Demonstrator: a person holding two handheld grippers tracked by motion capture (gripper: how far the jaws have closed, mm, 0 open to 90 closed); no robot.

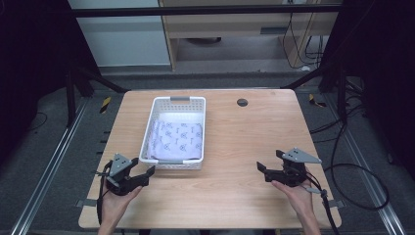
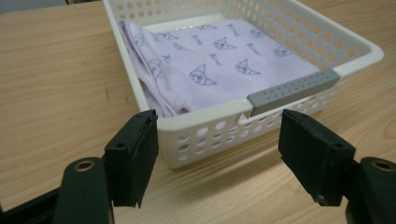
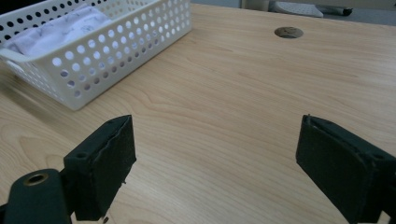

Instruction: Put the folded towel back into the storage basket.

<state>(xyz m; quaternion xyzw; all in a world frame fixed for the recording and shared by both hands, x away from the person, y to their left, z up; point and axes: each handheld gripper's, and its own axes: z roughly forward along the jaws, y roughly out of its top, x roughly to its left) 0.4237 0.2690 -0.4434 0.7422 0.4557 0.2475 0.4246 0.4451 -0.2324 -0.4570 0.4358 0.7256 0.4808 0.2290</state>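
While the left gripper [image 1: 145, 172] hovers just before the near end of the white basket [image 1: 147, 142], its jaws stand apart with nothing between them, framing the basket's grey handle strip [image 2: 292, 91] in the left gripper view. Inside lies a folded lilac cloth [image 2: 224, 65] printed with small dog faces. Well off to the right, the right gripper [image 1: 270, 165] is held over bare tabletop [image 1: 244, 147], jaws spread and empty. Beyond it, a round dark grommet [image 1: 242, 102] sits in the wood near the far edge. Nothing blocks either gripper. Basket walls hide the cloth's lower folds.
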